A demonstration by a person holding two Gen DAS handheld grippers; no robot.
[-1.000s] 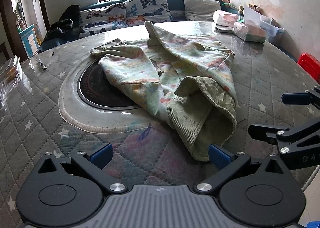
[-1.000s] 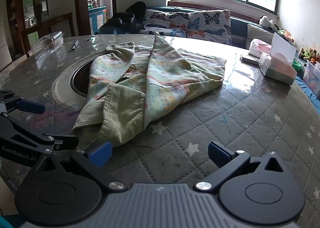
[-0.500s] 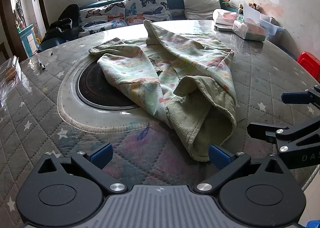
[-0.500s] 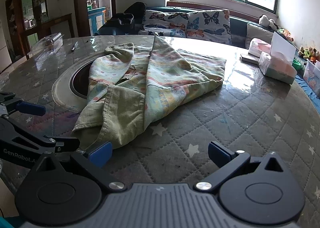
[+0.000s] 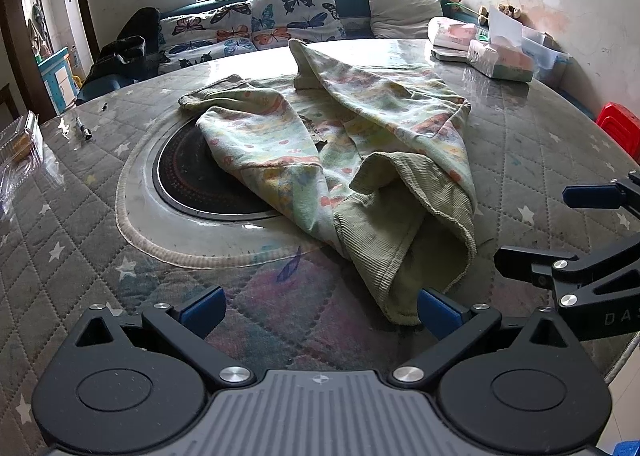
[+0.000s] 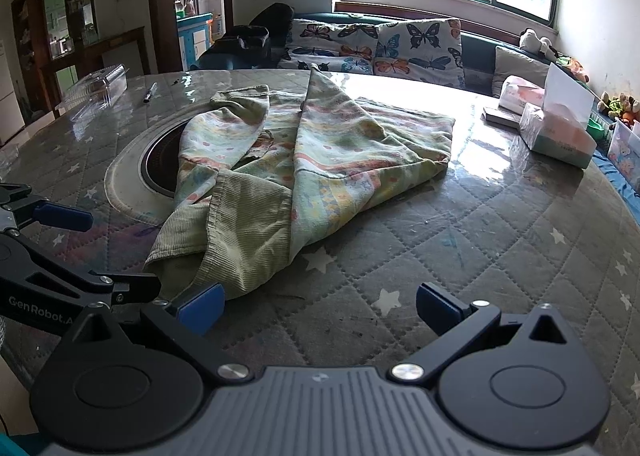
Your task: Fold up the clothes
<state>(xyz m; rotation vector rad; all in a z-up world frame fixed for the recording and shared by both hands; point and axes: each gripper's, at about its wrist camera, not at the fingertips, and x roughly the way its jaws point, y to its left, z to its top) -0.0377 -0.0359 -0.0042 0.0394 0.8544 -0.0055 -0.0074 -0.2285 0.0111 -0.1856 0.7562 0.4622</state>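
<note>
Garment (image 5: 360,159) lies crumpled between both spread grippers.

Pale green printed cloth garment (image 5: 352,143): soft woven outside, ribbed corduroy-like lining, rumpled. Round table with grey star-quilted cover (image 6: 460,256): stitched fabric under a clear glossy film, glare at far side. Black circular inset (image 5: 188,179): smooth, slightly shiny. Left gripper (image 5: 318,308) and right gripper (image 6: 320,306): matt black plastic, blue pads, bright metal screws. Tissue pack (image 6: 560,135): glossy plastic wrap.
</note>
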